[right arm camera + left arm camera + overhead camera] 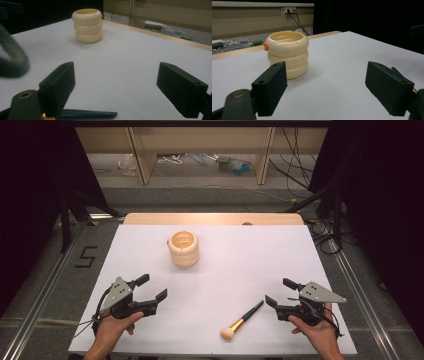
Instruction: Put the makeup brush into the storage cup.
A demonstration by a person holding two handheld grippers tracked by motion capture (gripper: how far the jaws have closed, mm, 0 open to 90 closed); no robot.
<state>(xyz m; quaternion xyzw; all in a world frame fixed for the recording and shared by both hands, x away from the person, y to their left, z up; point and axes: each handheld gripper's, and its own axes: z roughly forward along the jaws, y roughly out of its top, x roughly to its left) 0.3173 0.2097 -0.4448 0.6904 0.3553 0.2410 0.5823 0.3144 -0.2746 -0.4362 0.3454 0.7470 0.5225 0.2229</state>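
- Landmark: cream ribbed holder (183, 248), a pot of three stacked rings with an open top, standing upright on the white table (225, 270) toward its far edge, left of centre in the high view.
- Makeup brush (242, 321): lies flat on the table, well nearer the person than the holder and to its right. Pale bristle head points toward the person, gold ferrule in the middle, dark handle angled up and to the right.
- Right gripper (280, 291): held in the person's right hand (314, 332), just right of the brush handle's tip and not touching it. Jaws stand wide with nothing between them. In the right gripper view the dark brush handle (87, 114) lies across the bottom edge, just under the left jaw, with the holder (87, 25) well beyond on bare table.
- Left gripper (152, 287): held in the left hand (112, 327), nearer the person than the holder and to its left, well apart from the brush. Jaws spread wide and empty. In the left gripper view the holder (287, 54) stands ahead, partly behind the left jaw; a small orange part shows on its upper ring at the left side.
- Obstructions: bare tabletop between each gripper and the holder, and between the right gripper and the brush.
- Surroundings: wooden frame legs (141, 155) and loose cables (295, 170) on the floor beyond the holder; black curtains at both sides.
- Writing: a figure "5" (86, 256) marked on the floor left of the holder. Small print on the brush handle in the right gripper view is too small to read.
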